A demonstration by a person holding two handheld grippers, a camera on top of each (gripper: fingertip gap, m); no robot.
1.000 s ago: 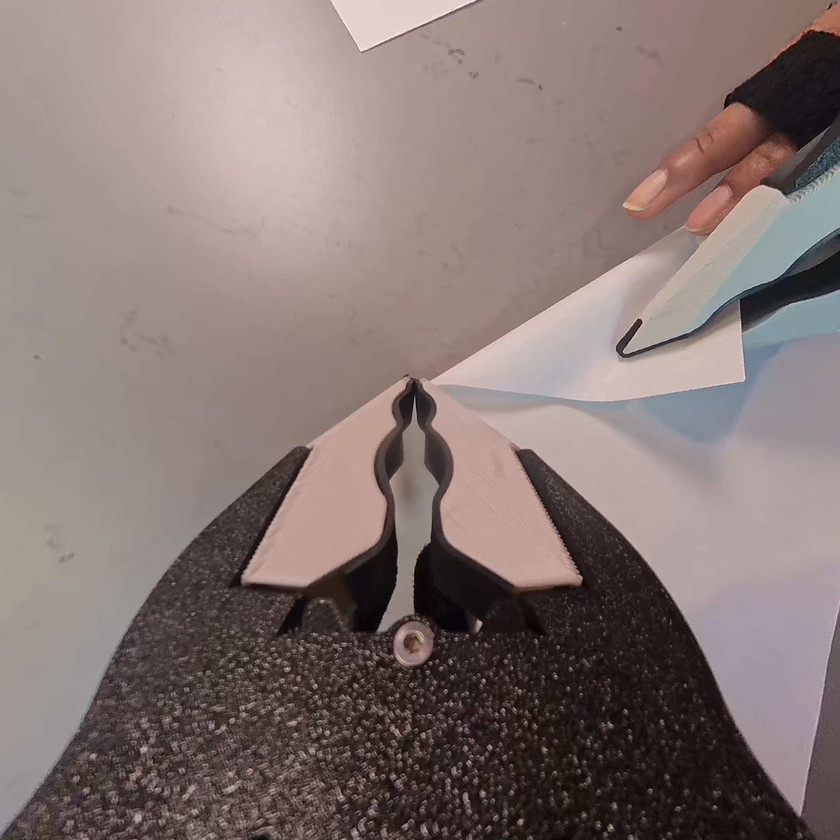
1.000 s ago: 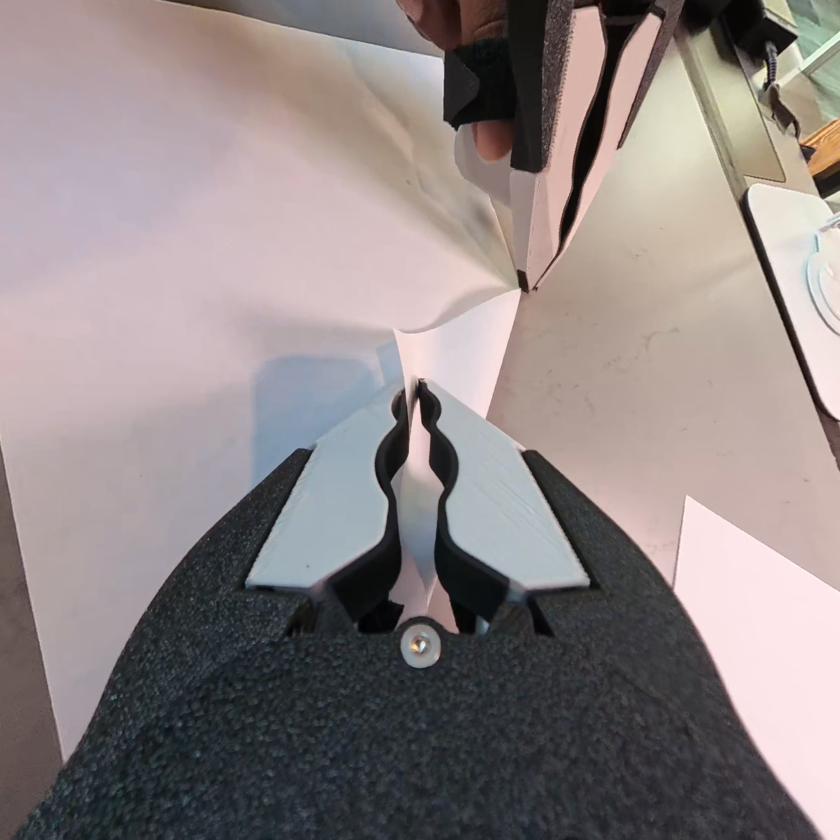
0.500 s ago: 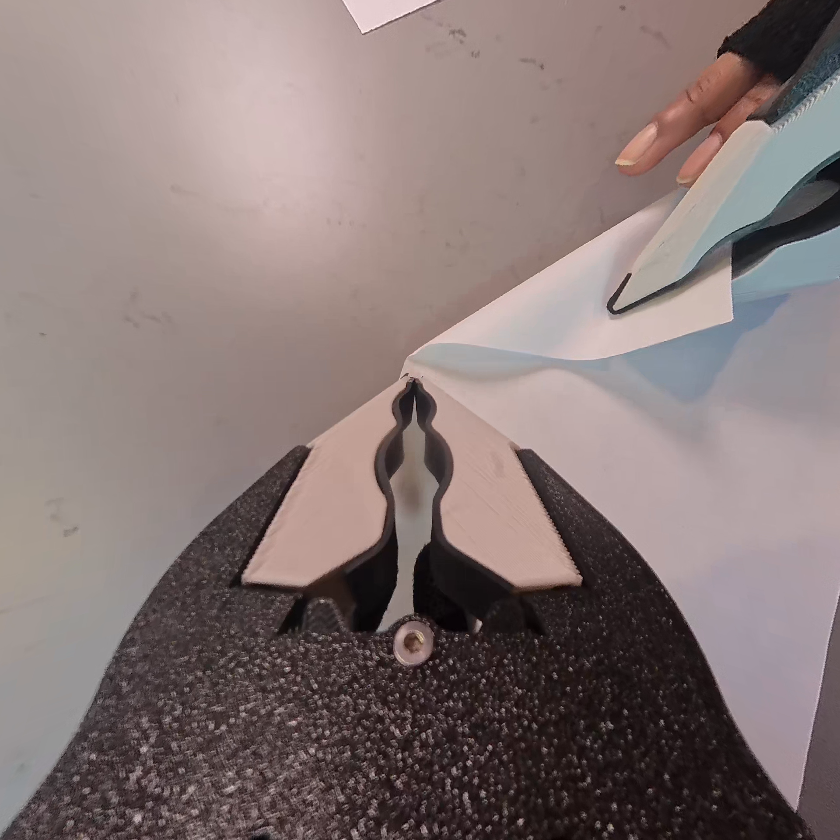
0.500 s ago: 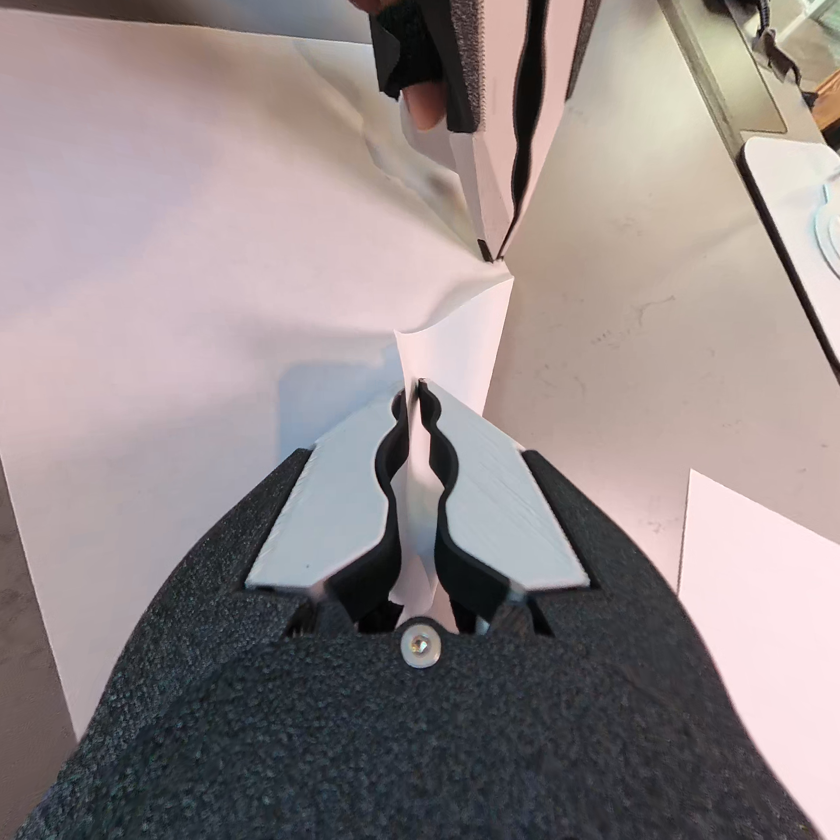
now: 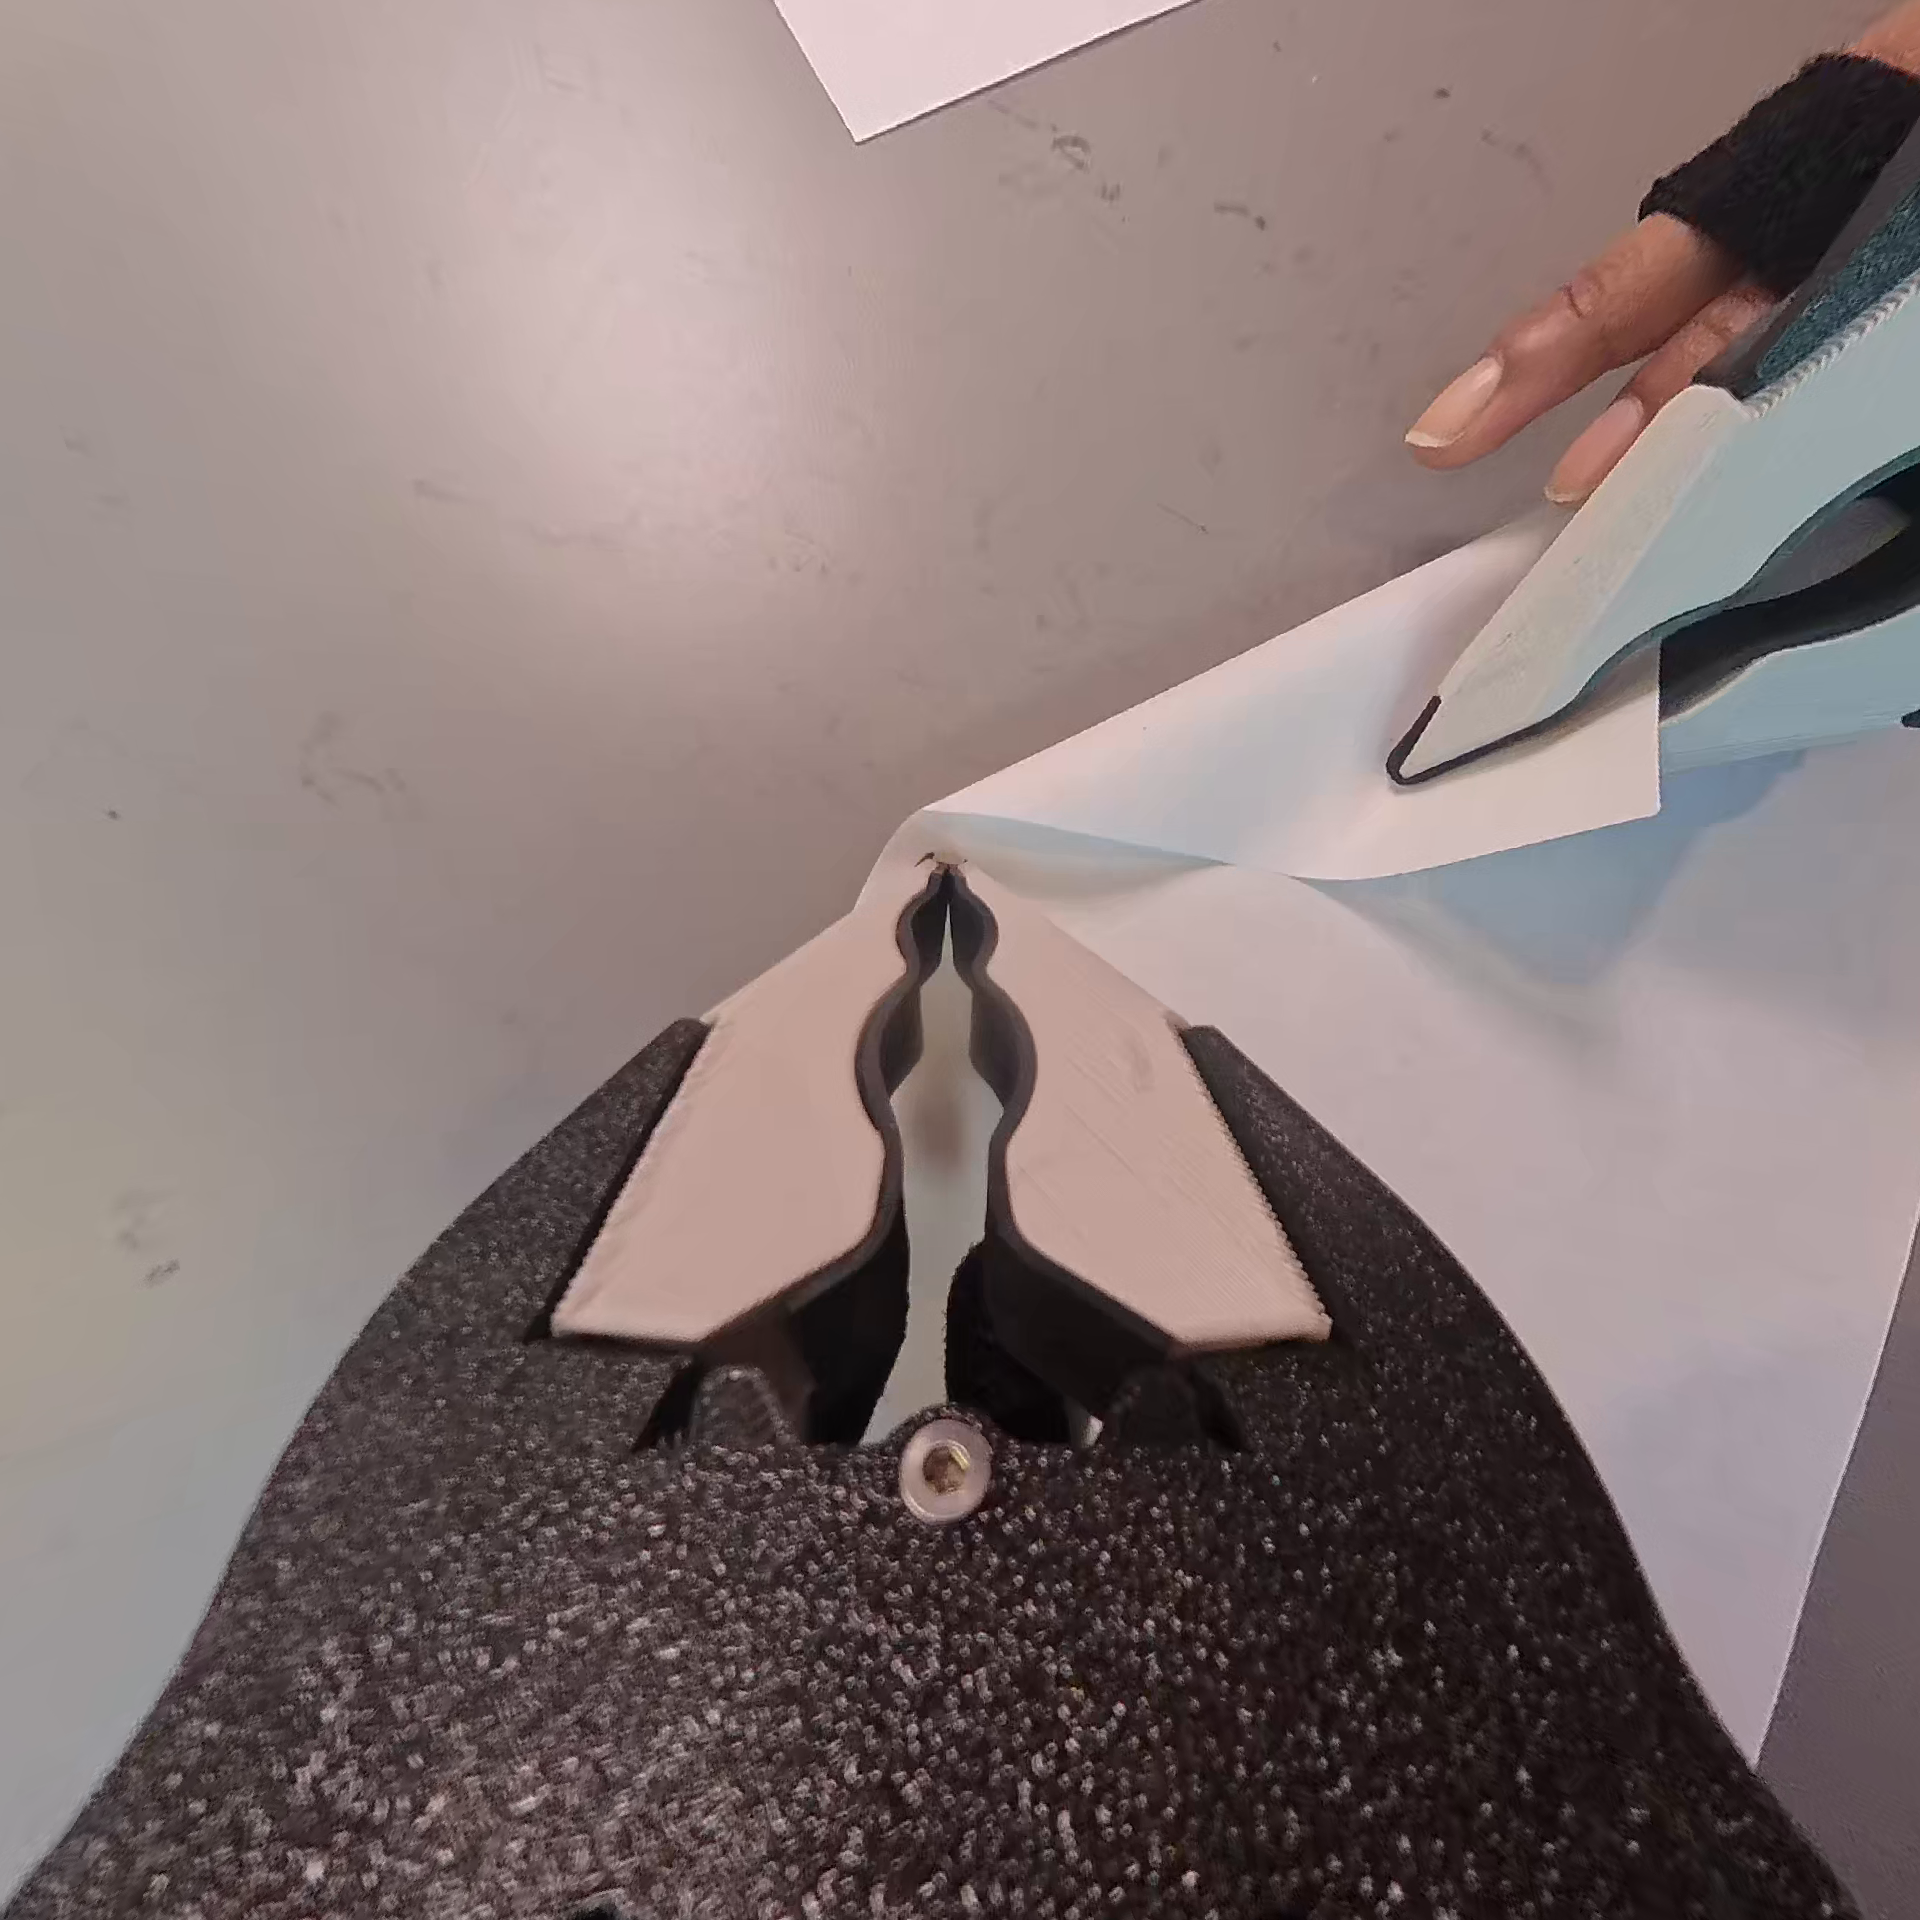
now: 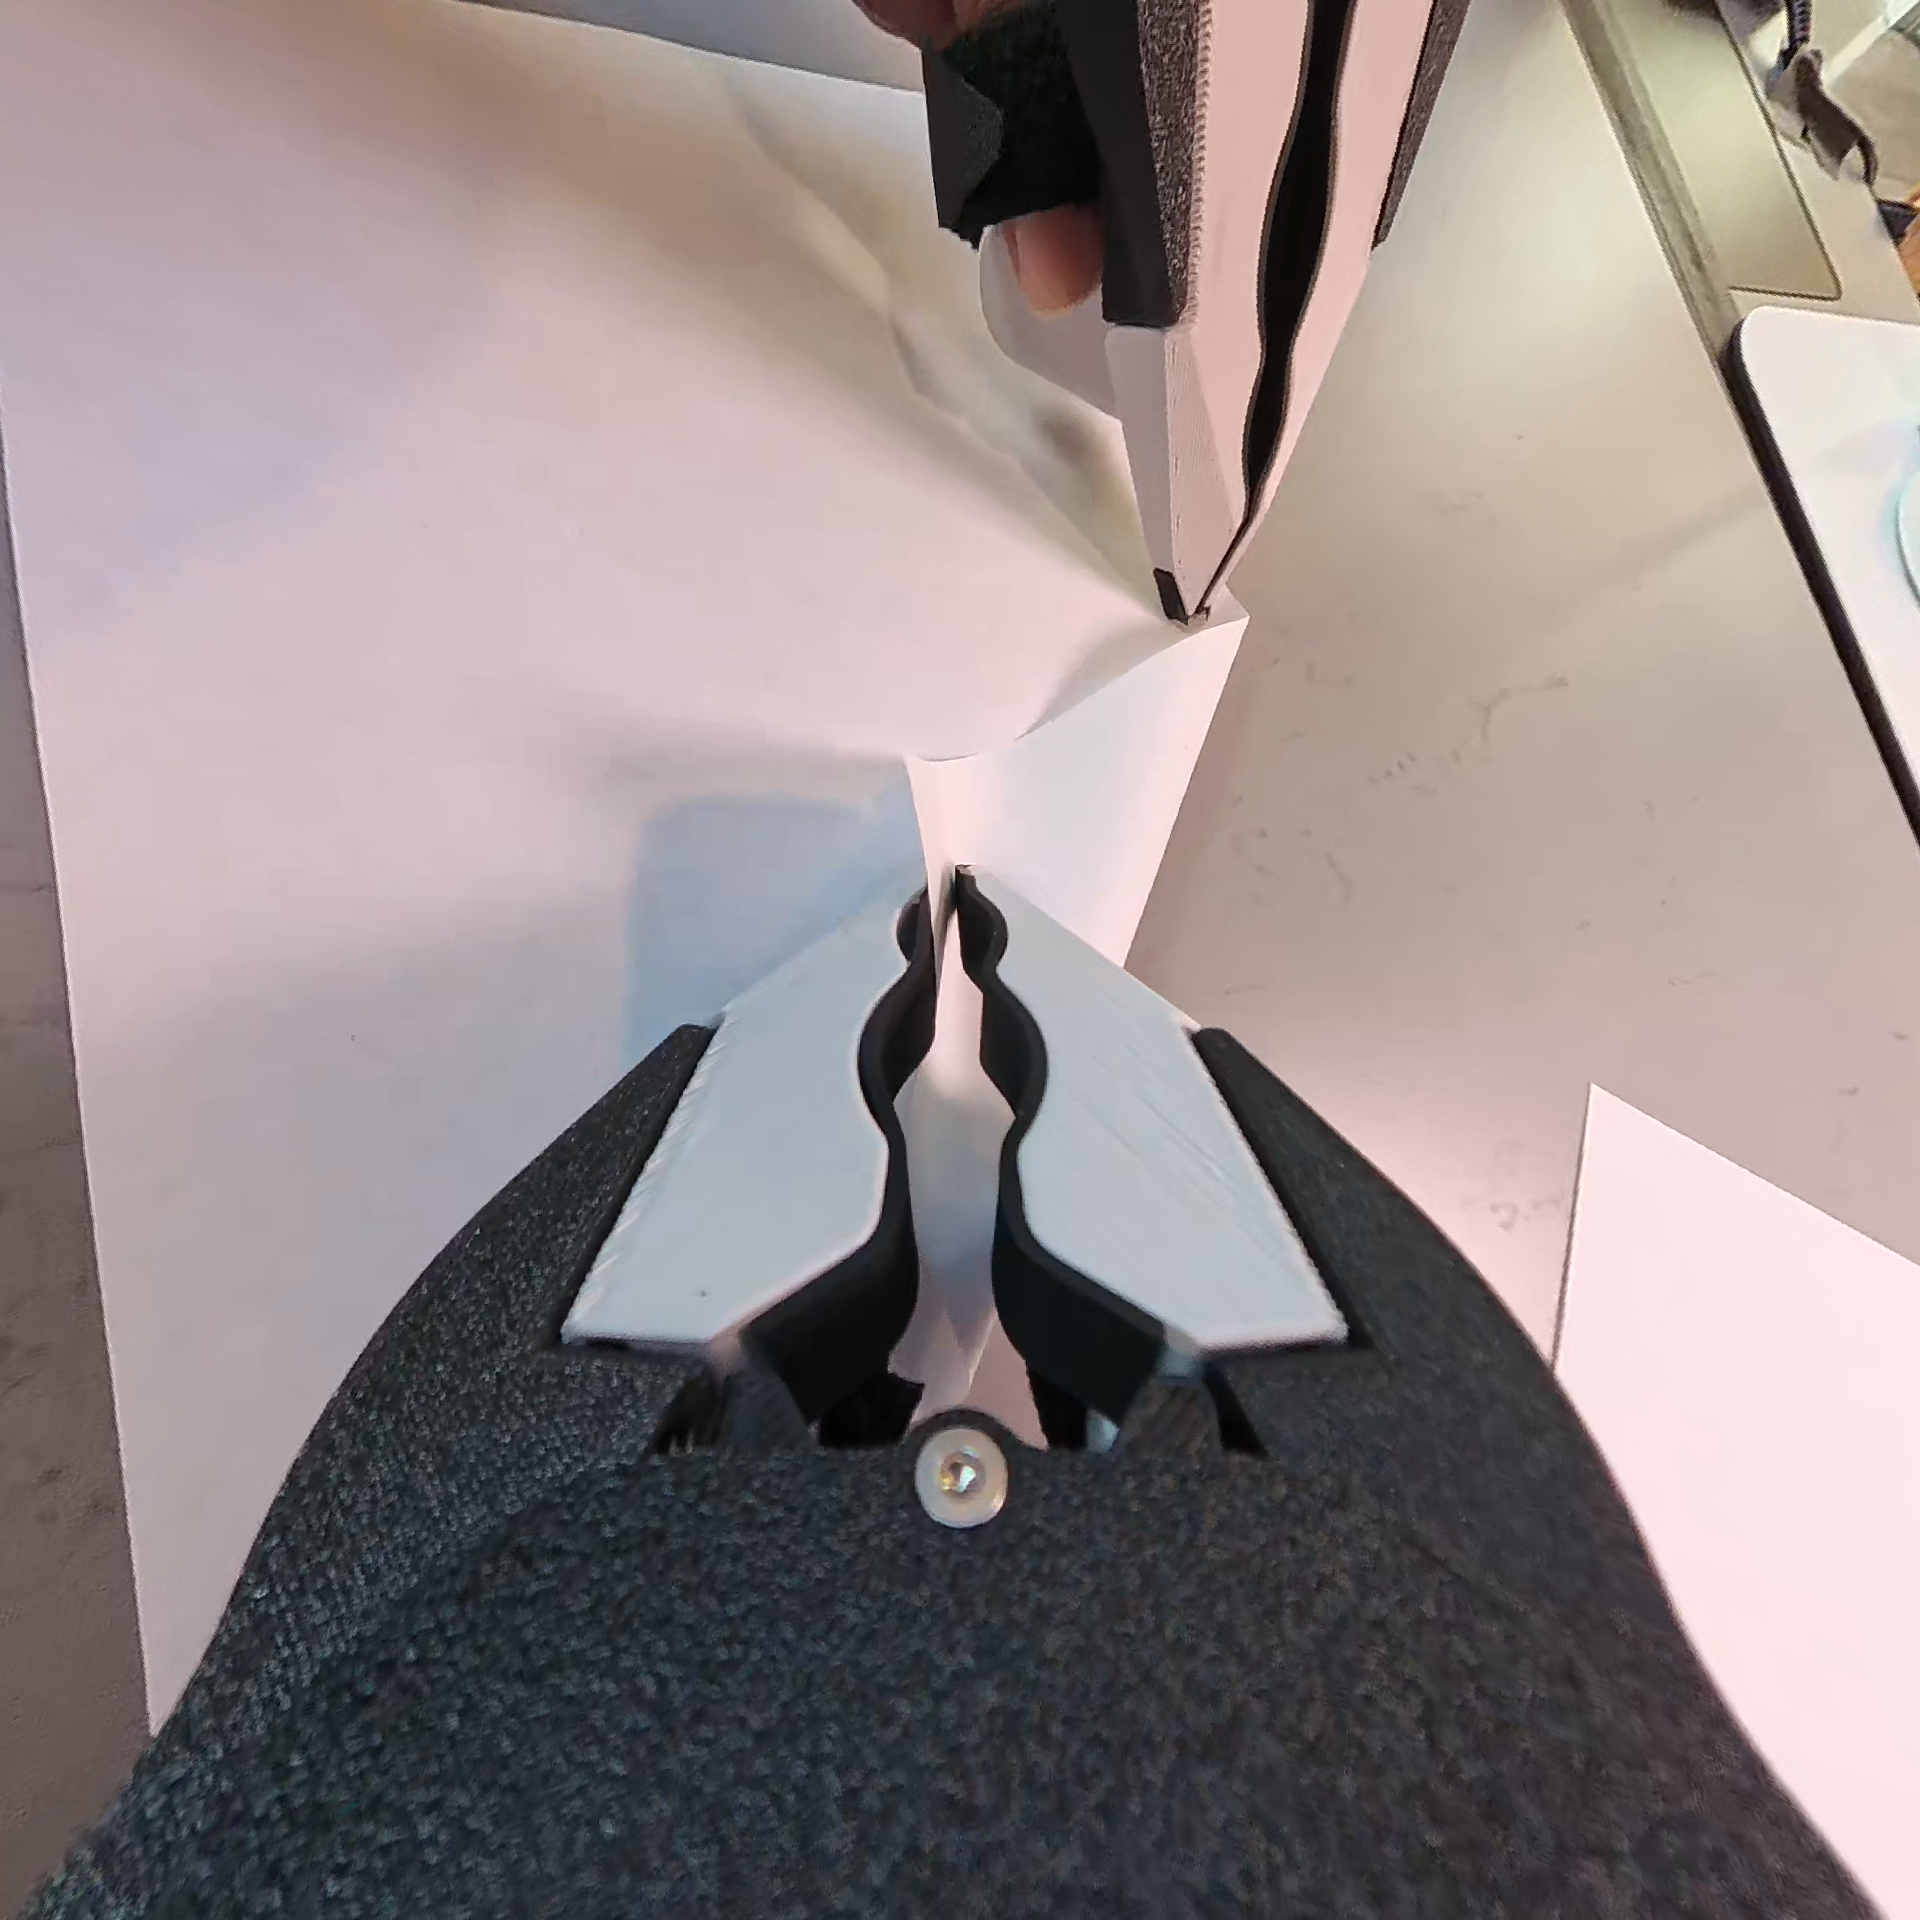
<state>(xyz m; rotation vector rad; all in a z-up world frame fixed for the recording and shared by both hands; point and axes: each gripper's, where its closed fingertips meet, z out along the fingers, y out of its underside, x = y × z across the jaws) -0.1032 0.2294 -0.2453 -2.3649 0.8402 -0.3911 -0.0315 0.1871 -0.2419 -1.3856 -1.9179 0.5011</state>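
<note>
A scuffed grey tabletop (image 5: 520, 520) can be seen, with a spare white sheet (image 5: 966, 52) laid flat at its far edge. Off to the side, a dark-rimmed white board (image 6: 1839, 468) is parked by a flat grey slab (image 6: 1714, 156).

Both views are reading bright and evenly lit, with soft light falling from overhead. In the left wrist view a broad pale sheen is spreading across the grey tabletop (image 5: 436, 540), and the lifted flap of the white paper sheet (image 5: 1455, 1039) is casting a soft bluish shadow onto the sheet beneath. In the right wrist view the paper (image 6: 436, 540) is running near overexposure, taking a faint pink cast — a blue-grey shadow is pooling just ahead of the right gripper (image 6: 954, 883). Wide-angle bending is stretching the edges, and the dark gripper housings are looking grainy and slightly soft close to each lens.
</note>
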